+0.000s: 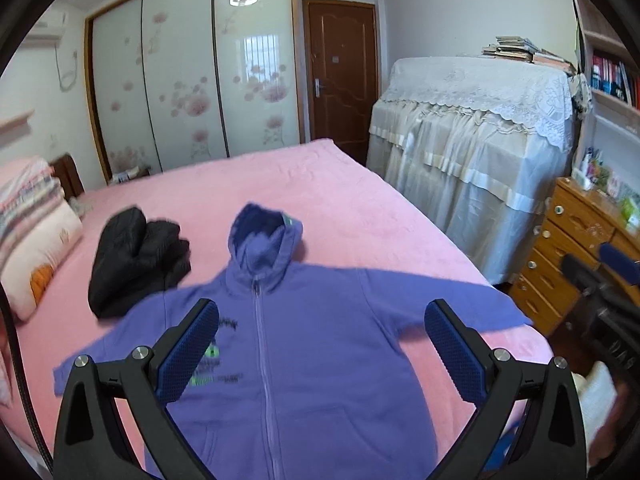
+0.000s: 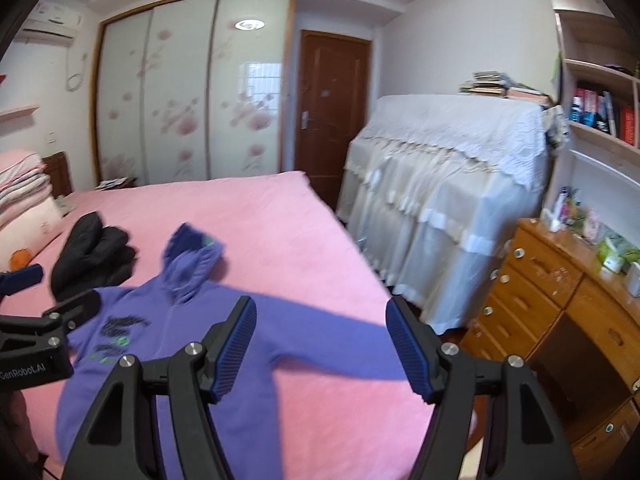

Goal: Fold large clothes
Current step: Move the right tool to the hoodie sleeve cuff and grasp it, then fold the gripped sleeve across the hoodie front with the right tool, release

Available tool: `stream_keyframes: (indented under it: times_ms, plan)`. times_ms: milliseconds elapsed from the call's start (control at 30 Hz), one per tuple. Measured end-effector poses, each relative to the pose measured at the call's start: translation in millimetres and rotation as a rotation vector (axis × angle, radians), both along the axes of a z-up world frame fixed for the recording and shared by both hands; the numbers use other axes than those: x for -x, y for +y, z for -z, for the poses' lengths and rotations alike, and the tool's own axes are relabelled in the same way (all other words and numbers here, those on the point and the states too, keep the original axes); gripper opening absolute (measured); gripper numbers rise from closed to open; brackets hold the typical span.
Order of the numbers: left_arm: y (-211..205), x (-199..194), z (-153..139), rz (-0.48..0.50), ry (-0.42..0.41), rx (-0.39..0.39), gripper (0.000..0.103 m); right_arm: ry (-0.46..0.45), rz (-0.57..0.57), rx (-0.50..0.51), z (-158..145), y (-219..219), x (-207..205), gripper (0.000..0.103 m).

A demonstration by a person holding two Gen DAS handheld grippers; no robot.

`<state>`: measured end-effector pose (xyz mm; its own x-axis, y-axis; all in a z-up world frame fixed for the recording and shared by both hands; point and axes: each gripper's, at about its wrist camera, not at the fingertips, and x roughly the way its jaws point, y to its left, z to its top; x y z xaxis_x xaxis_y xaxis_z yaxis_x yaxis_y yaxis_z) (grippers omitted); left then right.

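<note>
From the left wrist camera, the left tongs (image 1: 322, 350) stand wide apart above a purple zip-up hoodie (image 1: 304, 344), clamped on nothing. The hoodie lies front-up and unfolded on the pink bed (image 1: 360, 208), its zipper closed down the middle, its hood (image 1: 262, 240) pointing toward the far side of the bed, and both sleeves stretched out sideways. A dark and green print sits on the chest, too blurred to read. Just beside the hoodie's shoulder, touching or nearly so, lies a bundled black garment (image 1: 136, 260). Pillows (image 1: 36, 240) are stacked at the bed's head, and a lace-draped piece of furniture (image 1: 476, 152) stands past the bed's edge. From the right wrist camera, the right tongs (image 2: 321, 346) are likewise spread open and empty, hovering over the hoodie's (image 2: 192, 344) outstretched sleeve (image 2: 320, 344), which reaches toward the bed's (image 2: 248, 216) near corner. The hood (image 2: 192, 260) lies flat with its darker lining showing. The left tongs (image 2: 44, 316) appear at the picture's edge, and a wooden chest of drawers (image 2: 552, 312) stands beside the bed.
</note>
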<state>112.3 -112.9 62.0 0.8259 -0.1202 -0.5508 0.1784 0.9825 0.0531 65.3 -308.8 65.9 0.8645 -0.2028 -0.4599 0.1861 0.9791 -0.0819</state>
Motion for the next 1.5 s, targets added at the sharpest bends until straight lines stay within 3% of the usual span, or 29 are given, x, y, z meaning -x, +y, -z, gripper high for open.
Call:
stream_keyframes:
  times_ms: [133, 300, 500, 667, 800, 1067, 1233, 1267, 1333, 1367, 1400, 1500]
  plan:
    - [-35.9, -35.2, 9.5, -0.002, -0.010, -0.029, 0.102, 0.037, 0.083, -0.055, 12.8, -48.9, -28.6, 0.068]
    - [-73.2, -74.3, 29.5, 0.019, -0.008, 0.002, 0.102, 0.079, 0.182, -0.156, 40.7, -102.5, -54.4, 0.068]
    - [-120.2, -109.8, 70.2, 0.049, 0.024, 0.025, 0.102, 0.143, 0.298, -0.293, 84.4, -160.3, -73.8, 0.068]
    - [-170.4, -134.0, 113.4, 0.082, 0.070, -0.014, 0.102, 0.225, 0.398, -0.433, 135.1, -205.1, -94.9, 0.068]
    - [-201.9, -147.7, 143.6, 0.105, 0.103, -0.039, 0.102, 0.305, 0.465, -0.560, 183.2, -232.8, -108.0, 0.068]
    - [-238.8, -159.4, 188.4, 0.136, 0.146, -0.065, 0.102, 0.382, 0.556, -0.805, 267.7, -263.8, -111.5, 0.068]
    - [-242.8, -160.8, 201.0, 0.153, 0.182, -0.035, 0.102, 0.344, 0.565, -0.824, 286.0, -266.6, -113.4, 0.067]
    - [-241.3, -160.5, 202.5, 0.154, 0.186, -0.036, 0.102, 0.335, 0.565, -0.824, 287.6, -268.1, -114.9, 0.066]
    - [-240.1, -159.9, 205.9, 0.155, 0.197, -0.035, 0.102, 0.318, 0.560, -0.829, 292.2, -270.8, -120.0, 0.052]
    - [-237.5, -159.7, 206.5, 0.152, 0.201, -0.032, 0.102, 0.315, 0.550, -0.830, 294.2, -271.8, -124.4, 0.035]
    - [-234.5, -159.5, 206.8, 0.148, 0.206, -0.026, 0.102, 0.316, 0.541, -0.825, 294.8, -271.0, -127.7, 0.025]
    - [-219.0, -157.0, 202.9, 0.127, 0.213, -0.007, 0.102, 0.234, 0.489, -0.786, 275.5, -263.5, -128.6, 0.015]
